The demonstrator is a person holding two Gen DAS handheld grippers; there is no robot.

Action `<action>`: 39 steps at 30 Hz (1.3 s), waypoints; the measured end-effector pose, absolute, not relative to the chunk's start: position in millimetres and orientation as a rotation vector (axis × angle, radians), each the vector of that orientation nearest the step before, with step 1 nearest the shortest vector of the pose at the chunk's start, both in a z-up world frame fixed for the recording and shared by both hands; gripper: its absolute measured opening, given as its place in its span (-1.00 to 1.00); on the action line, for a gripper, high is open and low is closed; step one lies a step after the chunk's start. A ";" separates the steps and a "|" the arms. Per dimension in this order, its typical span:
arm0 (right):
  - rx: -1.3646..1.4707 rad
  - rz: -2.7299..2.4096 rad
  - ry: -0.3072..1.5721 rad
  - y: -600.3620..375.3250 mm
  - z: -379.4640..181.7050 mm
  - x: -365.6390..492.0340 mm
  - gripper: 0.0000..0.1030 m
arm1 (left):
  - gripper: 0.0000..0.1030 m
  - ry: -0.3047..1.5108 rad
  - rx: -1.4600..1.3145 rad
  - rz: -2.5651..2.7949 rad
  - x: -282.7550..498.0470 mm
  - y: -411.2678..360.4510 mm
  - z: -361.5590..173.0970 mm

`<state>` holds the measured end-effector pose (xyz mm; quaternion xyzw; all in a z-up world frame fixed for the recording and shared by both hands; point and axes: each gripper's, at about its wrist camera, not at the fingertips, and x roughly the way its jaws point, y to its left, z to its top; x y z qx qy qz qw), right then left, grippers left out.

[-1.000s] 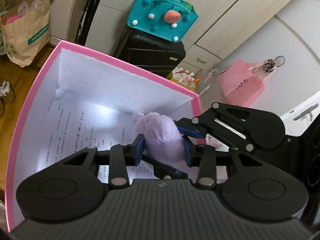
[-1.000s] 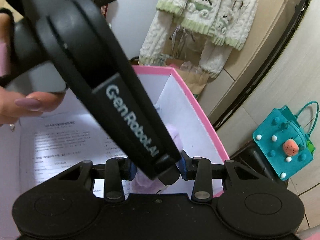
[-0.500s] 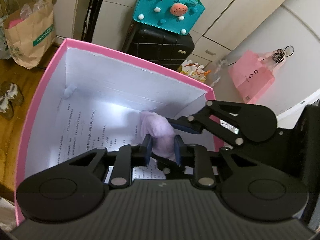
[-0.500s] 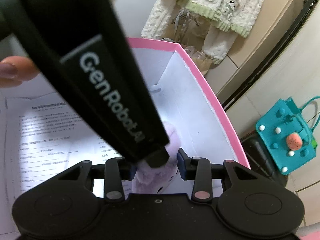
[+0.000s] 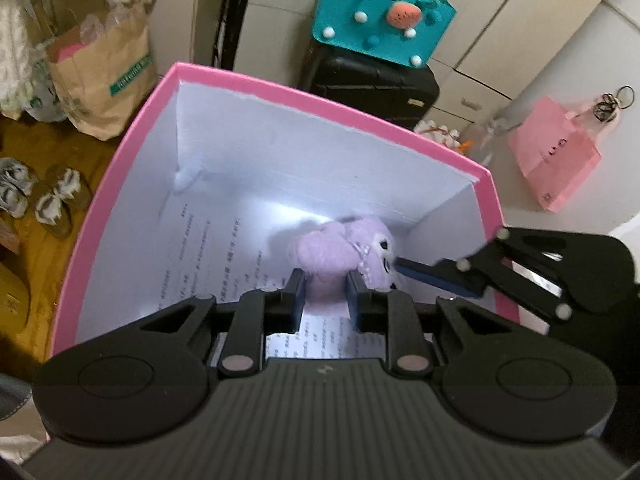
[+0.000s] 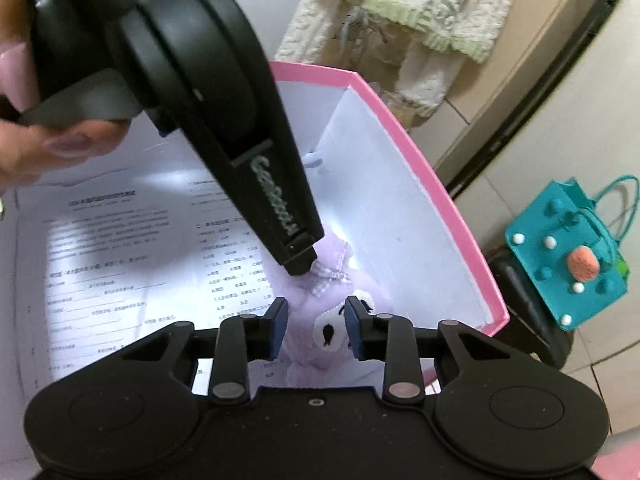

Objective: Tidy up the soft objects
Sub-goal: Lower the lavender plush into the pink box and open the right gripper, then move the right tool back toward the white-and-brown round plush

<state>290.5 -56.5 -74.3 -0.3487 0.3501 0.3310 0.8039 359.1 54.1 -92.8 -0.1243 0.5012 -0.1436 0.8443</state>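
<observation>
Left wrist view, pink box (image 5: 132,128): largest thing in sight, pink rim and outside, white walls inside, open at the top; both tongs reach down into it.
Printed sheet (image 6: 104,248): white paper with rows of small dark text, lying flat on the box floor, under and to the left of both tongs.
Black suitcase (image 5: 372,84): standing beyond the far wall of the box, ahead of the left tongs.
Teal felt bag (image 5: 380,20): sits on top of the suitcase; white and teal pompoms, an orange strawberry patch.
Purple plush toy (image 5: 340,248): small, soft, pale lilac fur; a white face patch with dark eye marks shows on its right side, and a checked lilac bow (image 6: 328,280) sits on top. It rests on the sheet in the far right corner of the box, close to the white walls.
Left gripper (image 5: 322,292): clenched on the plush toy, blue pads pinching the fur on both sides at its near end.
Right gripper (image 6: 316,320): jaws closing, with the toy's face between the blue pads; I cannot tell whether the pads press the fur yet.
Hand (image 6: 36,136): holds the left tongs' handle, at the upper left of the right wrist view.
</observation>
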 end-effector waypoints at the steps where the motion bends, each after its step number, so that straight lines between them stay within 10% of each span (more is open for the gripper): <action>1: -0.732 0.700 0.745 -57.6 -71.2 288.5 -0.33 | -0.51 1.053 -0.255 -0.286 358.8 53.7 -92.0; 10: -0.428 0.702 0.791 -90.4 -34.1 259.2 -0.33 | 0.01 0.982 -0.133 -0.248 325.1 63.4 -62.8; 39: -0.174 0.702 0.770 -152.1 64.3 100.3 0.04 | 0.22 0.847 0.122 -0.428 129.2 46.2 49.8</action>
